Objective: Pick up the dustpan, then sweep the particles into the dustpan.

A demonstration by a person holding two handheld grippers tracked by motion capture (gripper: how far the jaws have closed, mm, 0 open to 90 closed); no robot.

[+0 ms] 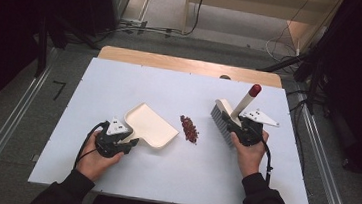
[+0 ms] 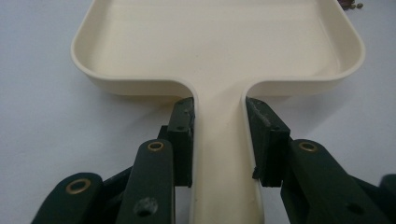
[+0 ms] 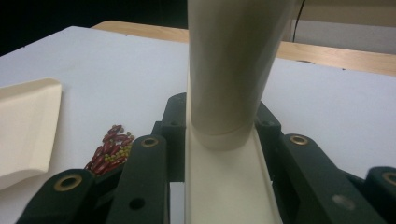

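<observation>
High view: toward the desk's near edge, the left gripper (image 1: 123,144) is closed on the flat handle of a cream plastic dustpan (image 1: 152,126) lying on the white desk (image 1: 120,81). Left gripper view has both jaws pressed against that handle. Right of the pan sits a small pile of dark red and yellow beads (image 1: 189,129). Nearer the right edge, the right gripper (image 1: 234,127) clamps a cream hand brush with a red-tipped handle (image 1: 233,113).
</observation>
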